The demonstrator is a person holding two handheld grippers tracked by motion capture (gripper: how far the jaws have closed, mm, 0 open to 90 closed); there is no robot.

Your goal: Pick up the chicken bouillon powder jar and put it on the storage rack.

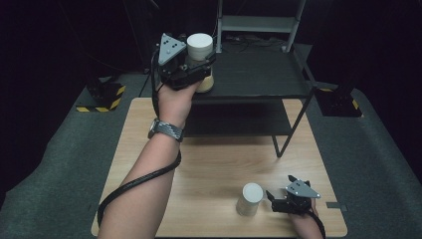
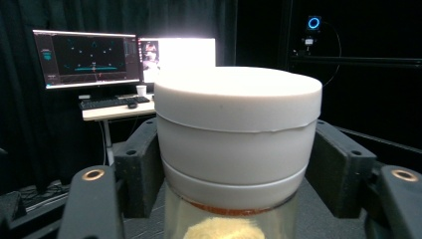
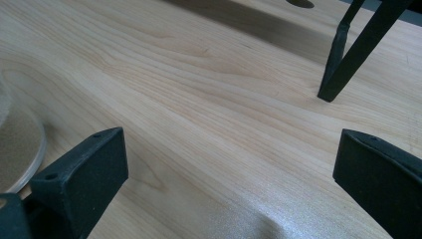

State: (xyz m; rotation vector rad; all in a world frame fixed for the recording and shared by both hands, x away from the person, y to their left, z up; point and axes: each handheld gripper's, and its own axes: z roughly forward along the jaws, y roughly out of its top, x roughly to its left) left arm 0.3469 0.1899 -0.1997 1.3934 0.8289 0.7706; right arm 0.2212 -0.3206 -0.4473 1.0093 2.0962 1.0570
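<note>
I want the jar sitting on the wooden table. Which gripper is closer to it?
Right. The right gripper sits just beside the jar on the table; the left gripper is far off at the shelf.

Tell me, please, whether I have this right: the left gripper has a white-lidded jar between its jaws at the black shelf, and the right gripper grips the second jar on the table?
Not quite: the right gripper is open beside the second jar, as the high view shows. The rest stands.
</note>
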